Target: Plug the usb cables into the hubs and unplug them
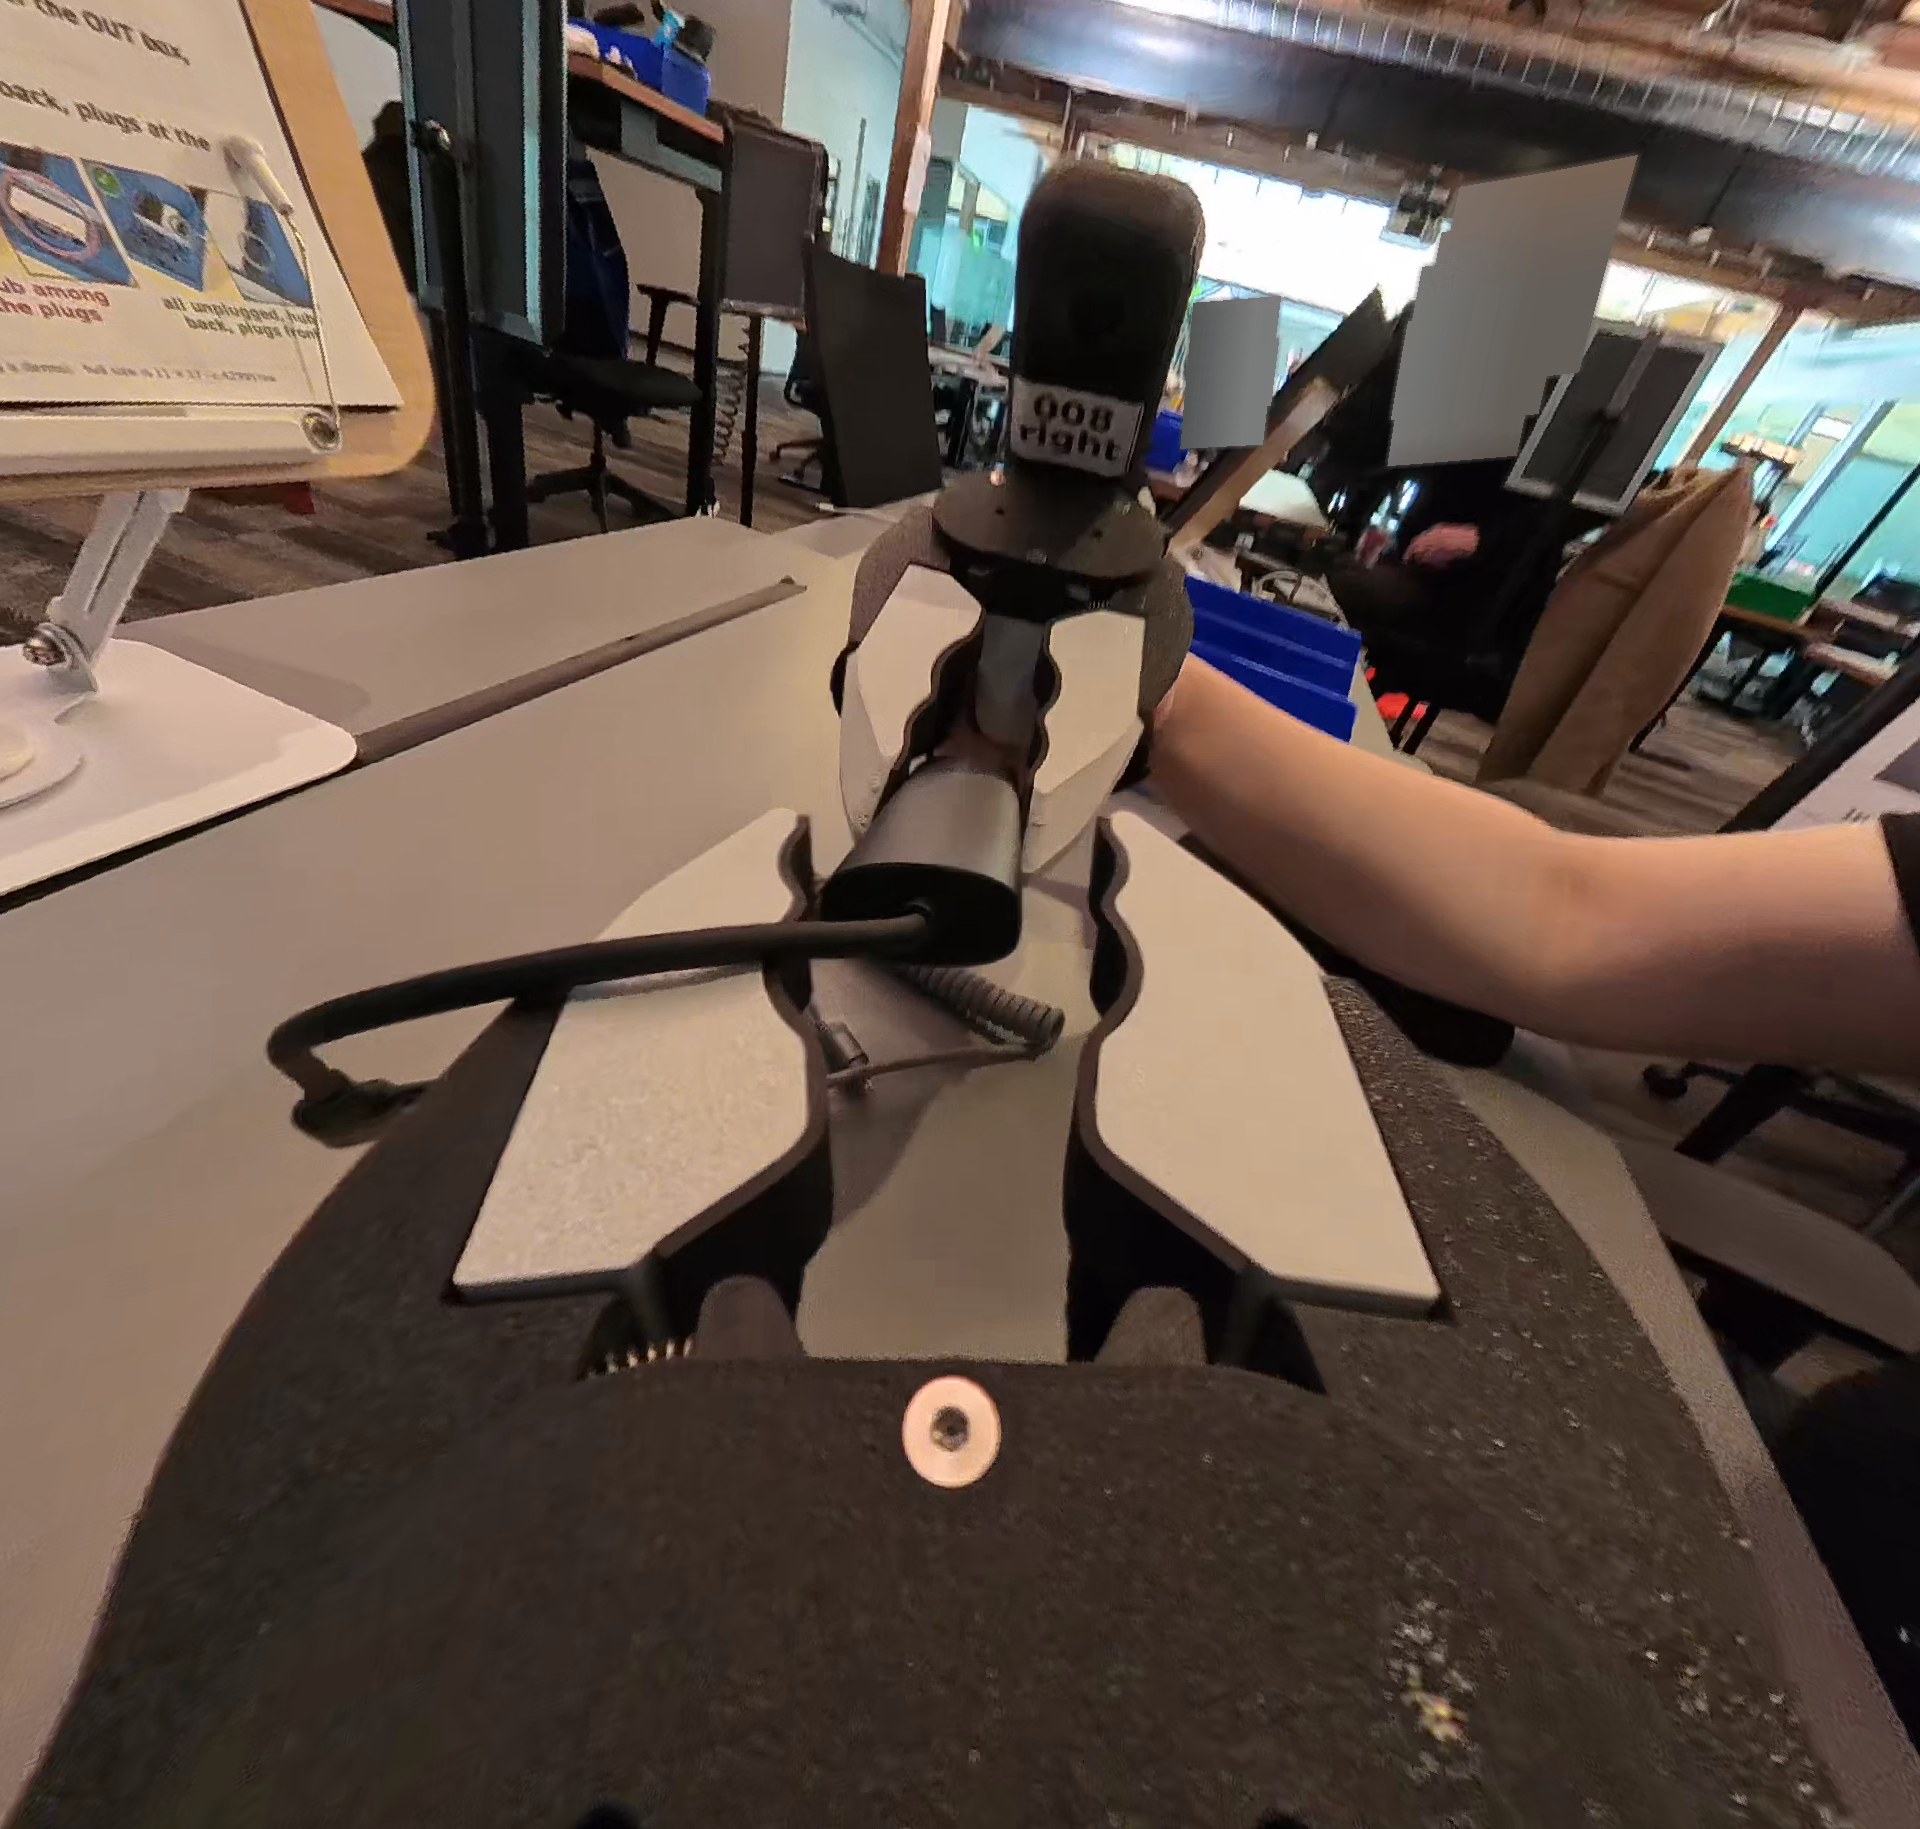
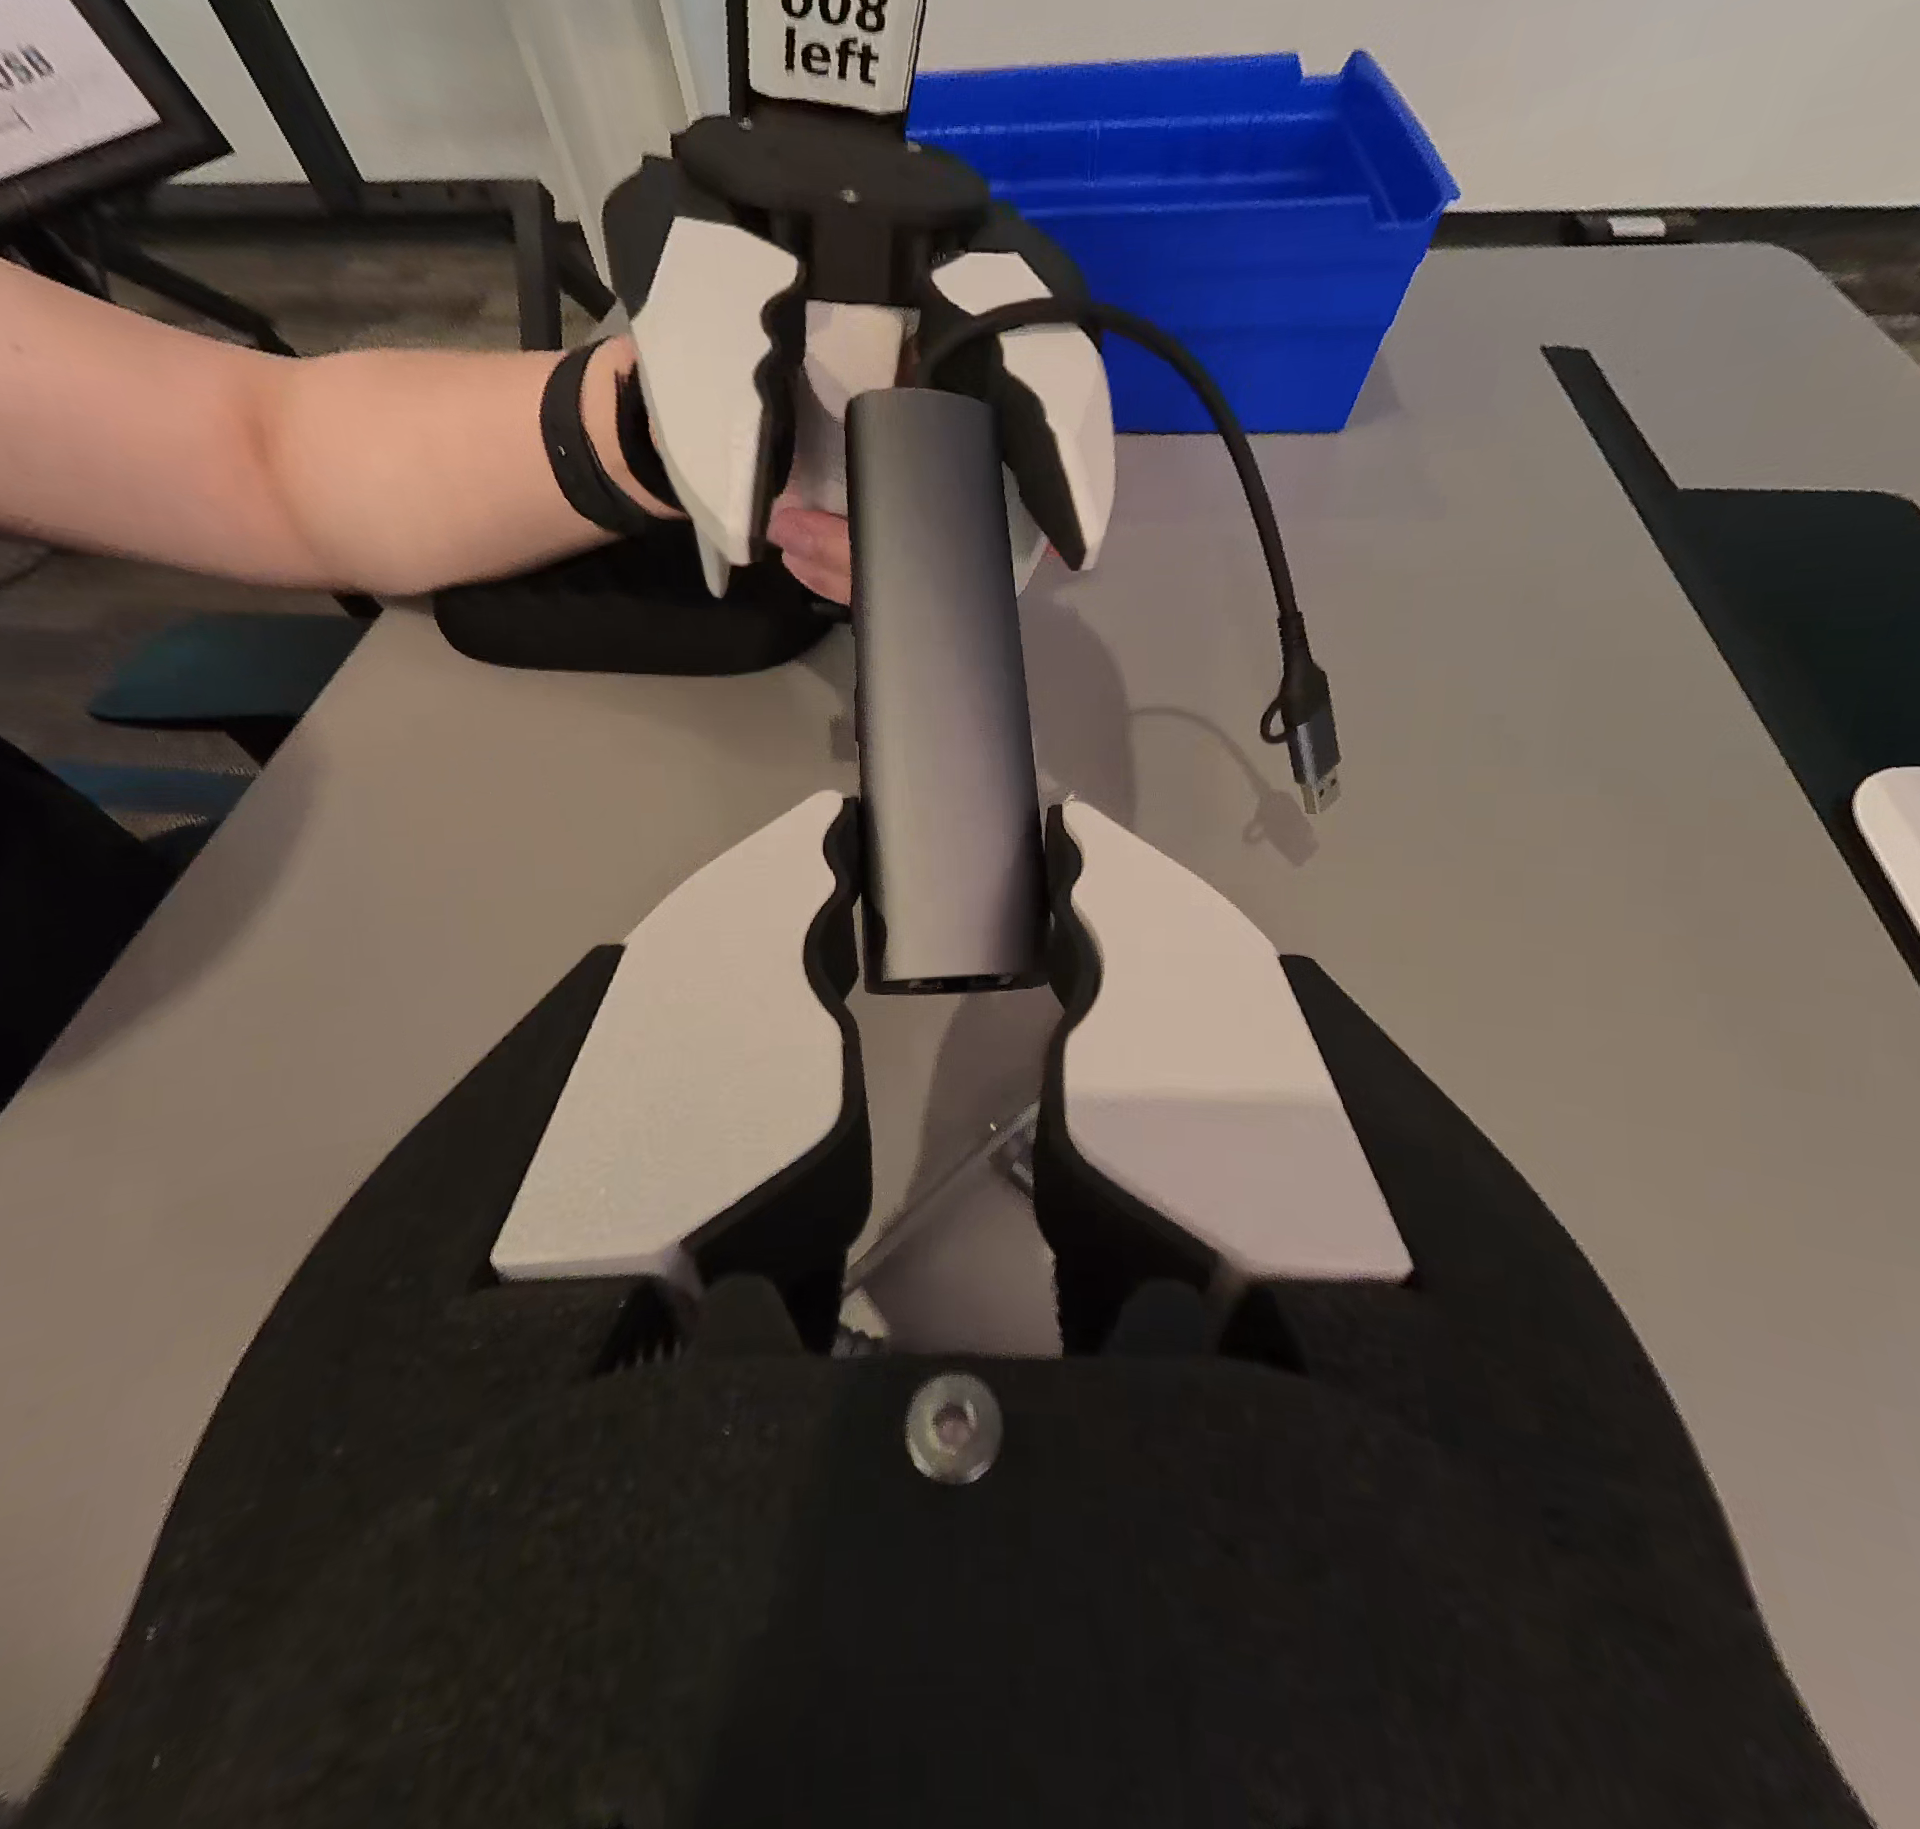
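Note:
A dark grey USB hub (image 2: 940,699) is held above the grey table (image 2: 520,844). My right gripper (image 2: 951,823) is shut on its near end. In the left wrist view the right gripper (image 1: 966,792) grips the hub (image 1: 935,844) from the far side. My left gripper (image 1: 951,844) is open, its fingers on either side of the hub's cable end. It also shows in the right wrist view (image 2: 899,564). The hub's black cable (image 2: 1236,449) hangs free and ends in a USB plug (image 2: 1314,751). A coiled cable (image 1: 987,1010) lies on the table under the hub.
A blue bin (image 2: 1195,221) stands at the table's far edge. An instruction sheet on a white stand (image 1: 156,221) stands to the left, with its base (image 1: 156,740) on the table. A black pad (image 2: 623,626) lies under the person's left arm. The grippers' ends are close to 5 cm from one another.

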Demonstrator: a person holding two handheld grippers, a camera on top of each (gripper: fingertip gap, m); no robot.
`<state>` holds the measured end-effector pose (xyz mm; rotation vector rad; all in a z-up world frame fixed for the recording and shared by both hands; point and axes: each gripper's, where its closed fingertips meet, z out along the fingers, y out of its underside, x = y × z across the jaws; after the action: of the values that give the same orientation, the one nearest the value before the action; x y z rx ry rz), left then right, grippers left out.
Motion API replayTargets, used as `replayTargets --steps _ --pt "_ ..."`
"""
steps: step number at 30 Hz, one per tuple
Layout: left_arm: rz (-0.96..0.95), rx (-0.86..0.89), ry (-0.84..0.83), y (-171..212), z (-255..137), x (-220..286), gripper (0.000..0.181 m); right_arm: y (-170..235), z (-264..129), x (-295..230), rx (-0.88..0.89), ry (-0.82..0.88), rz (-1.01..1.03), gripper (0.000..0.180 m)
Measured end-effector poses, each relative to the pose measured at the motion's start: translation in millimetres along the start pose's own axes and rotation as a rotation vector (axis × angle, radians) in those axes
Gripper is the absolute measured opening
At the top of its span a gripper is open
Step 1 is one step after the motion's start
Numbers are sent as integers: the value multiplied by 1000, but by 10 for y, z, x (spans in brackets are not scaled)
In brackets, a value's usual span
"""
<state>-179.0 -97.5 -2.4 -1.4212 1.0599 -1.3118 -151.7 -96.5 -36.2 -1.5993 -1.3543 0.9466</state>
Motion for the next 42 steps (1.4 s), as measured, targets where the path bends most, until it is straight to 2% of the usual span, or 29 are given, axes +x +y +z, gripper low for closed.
replayTargets --steps 4,9,15,24,30,39,42 --pt "3 -30 -20 56 20 -25 60 20 -34 -1 -36 19 -32 33" --pt "5 23 5 16 11 -6 33 35 -15 -25 -86 25 -45 33" --pt "1 35 12 23 41 16 33 13 -78 -43 -69 8 -30 33" --pt "15 -52 -3 163 97 8 36 101 -100 -58 -161 16 -19 33" --pt "23 -40 -5 167 106 8 33 132 -91 -67 -189 17 -21 33" --pt "-22 56 -17 15 87 7 33 -93 -147 -2 -58 70 -49 34" --pt "-28 108 -51 -51 38 -48 33 -156 -184 117 -21 160 -83 48"
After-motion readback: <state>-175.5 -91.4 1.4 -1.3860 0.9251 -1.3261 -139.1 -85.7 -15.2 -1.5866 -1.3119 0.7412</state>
